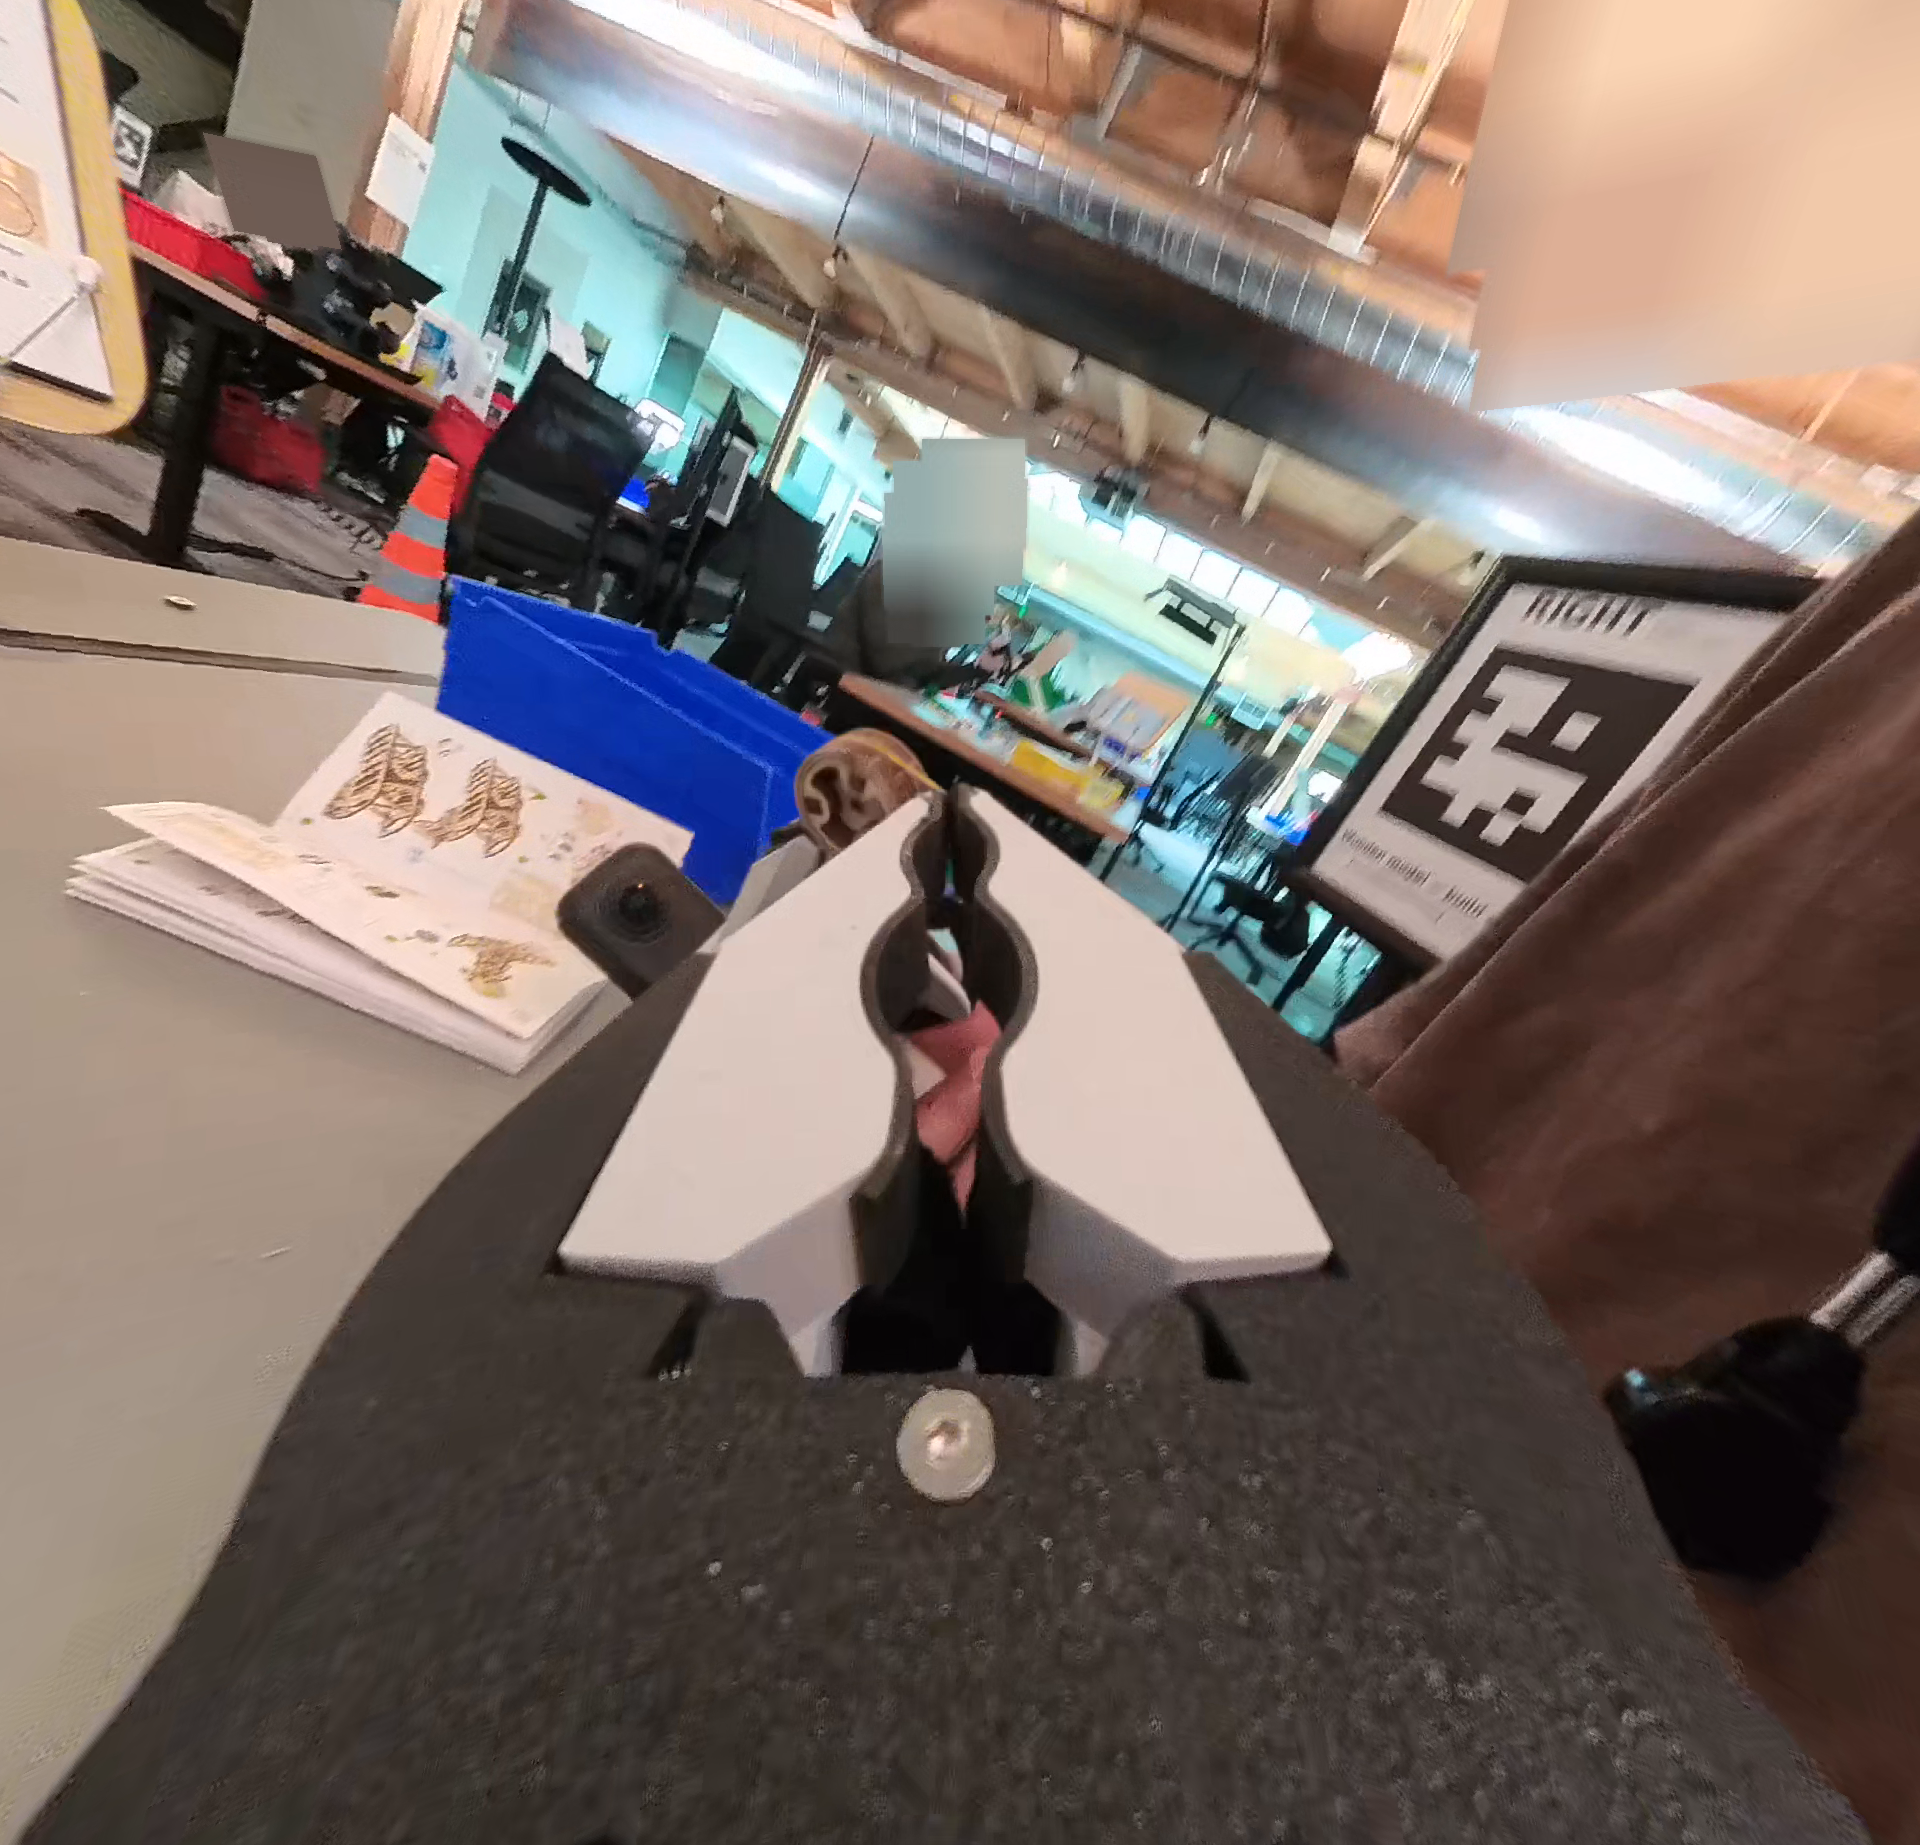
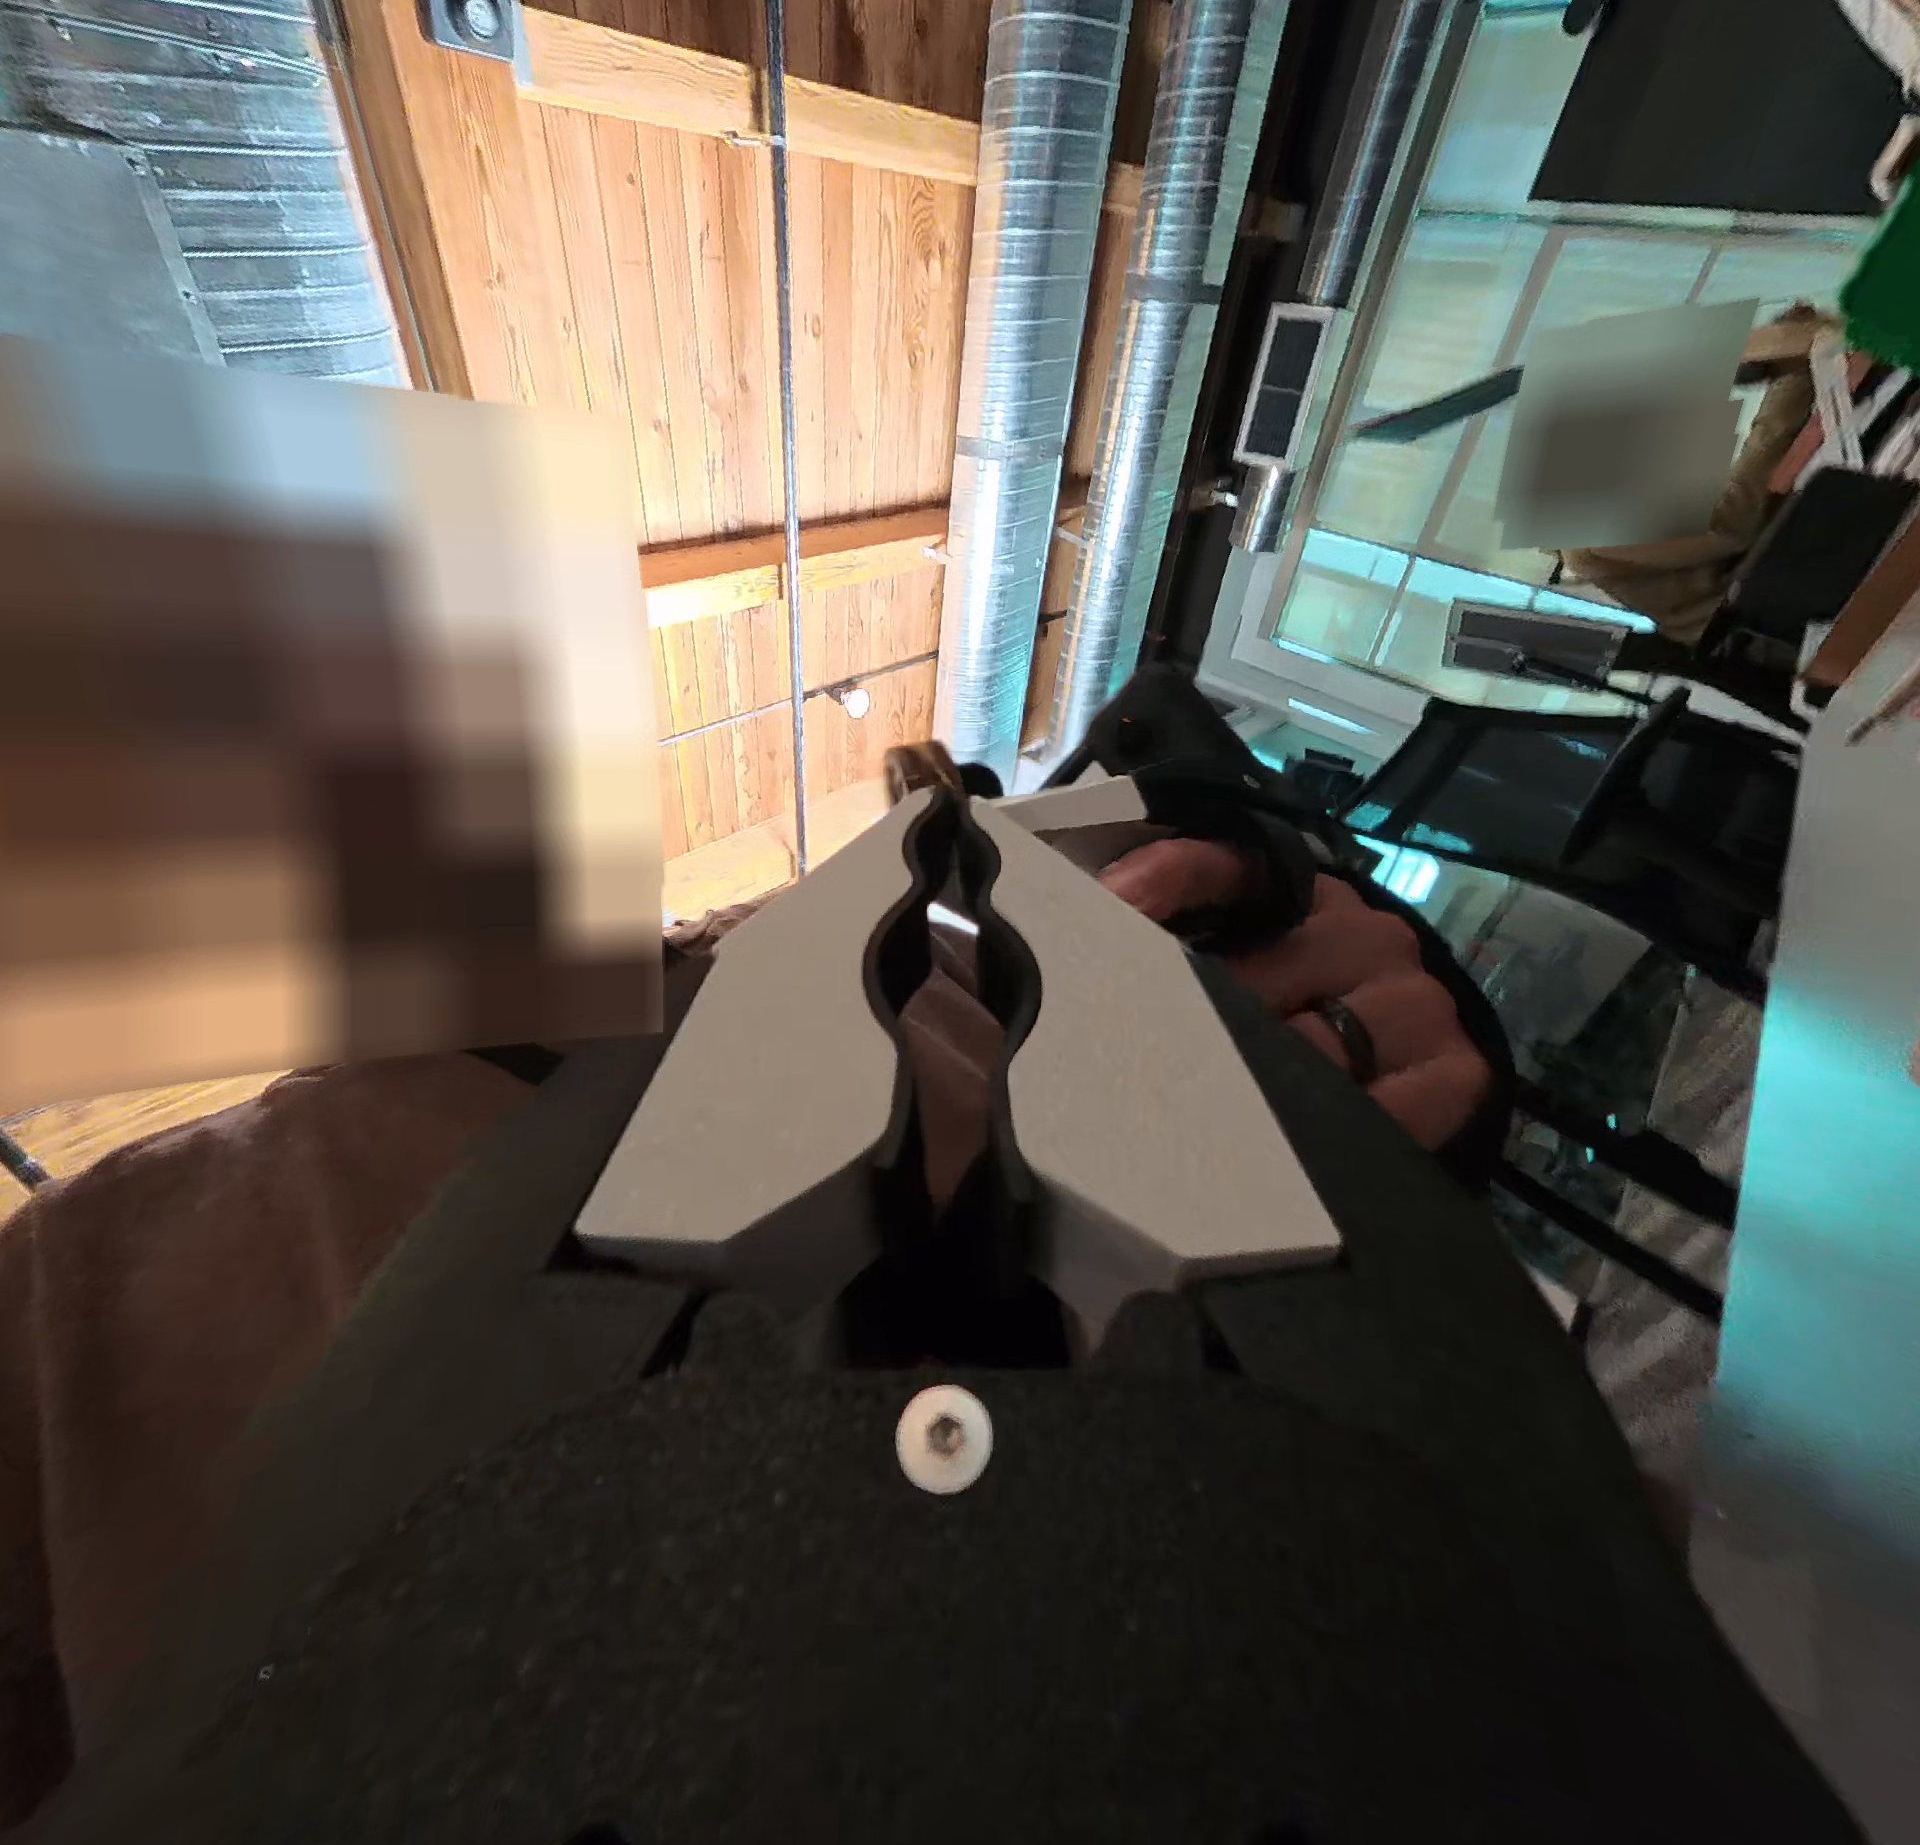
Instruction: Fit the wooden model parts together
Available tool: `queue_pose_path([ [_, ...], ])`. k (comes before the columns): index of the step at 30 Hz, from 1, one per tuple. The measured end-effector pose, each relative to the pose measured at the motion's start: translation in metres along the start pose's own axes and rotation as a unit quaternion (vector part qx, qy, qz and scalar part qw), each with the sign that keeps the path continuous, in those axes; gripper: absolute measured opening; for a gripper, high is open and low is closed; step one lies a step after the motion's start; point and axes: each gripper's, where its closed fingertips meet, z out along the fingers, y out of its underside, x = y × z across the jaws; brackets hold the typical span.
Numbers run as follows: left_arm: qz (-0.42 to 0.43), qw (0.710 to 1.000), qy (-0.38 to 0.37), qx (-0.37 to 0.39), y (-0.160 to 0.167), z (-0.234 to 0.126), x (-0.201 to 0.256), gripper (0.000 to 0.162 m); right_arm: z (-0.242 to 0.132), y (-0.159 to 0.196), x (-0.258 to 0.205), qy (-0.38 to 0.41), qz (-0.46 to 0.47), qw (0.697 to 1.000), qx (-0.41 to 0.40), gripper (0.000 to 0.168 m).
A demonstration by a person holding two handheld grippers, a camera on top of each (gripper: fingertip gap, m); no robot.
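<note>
I hold both hand-held grippers, left and right, aloft, each pinching a small wooden part; joining looks unfinished.

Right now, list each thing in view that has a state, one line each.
left gripper: shut on wooden part
wooden part: round, held at the fingertips, off the table
right gripper: shut on a small dark piece
instruction booklet: open, flat on the table
blue bin: upright behind the booklet
</note>
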Motion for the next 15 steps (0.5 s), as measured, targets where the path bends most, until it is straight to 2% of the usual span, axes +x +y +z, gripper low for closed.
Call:
queue_pose_path([
  [5,-0.004,1.000,0.006,0.006,-0.003,0.000,0.003,0.000,0.004,-0.003,-0.010,-0.012,-0.019,0.999,0.042,0.000],
  [8,0.007,1.000,0.001,-0.007,-0.001,-0.001,0.001,0.000,0.002,-0.002,-0.005,0.010,-0.026,0.998,0.051,0.000],
  [11,-0.002,1.000,-0.002,-0.005,-0.002,-0.003,-0.001,0.000,-0.001,-0.005,0.000,0.052,-0.056,0.995,0.060,0.002],
  [15,-0.012,1.000,0.004,0.008,-0.010,-0.005,0.000,0.000,-0.013,-0.011,0.000,0.129,-0.165,0.977,0.045,0.013],
])
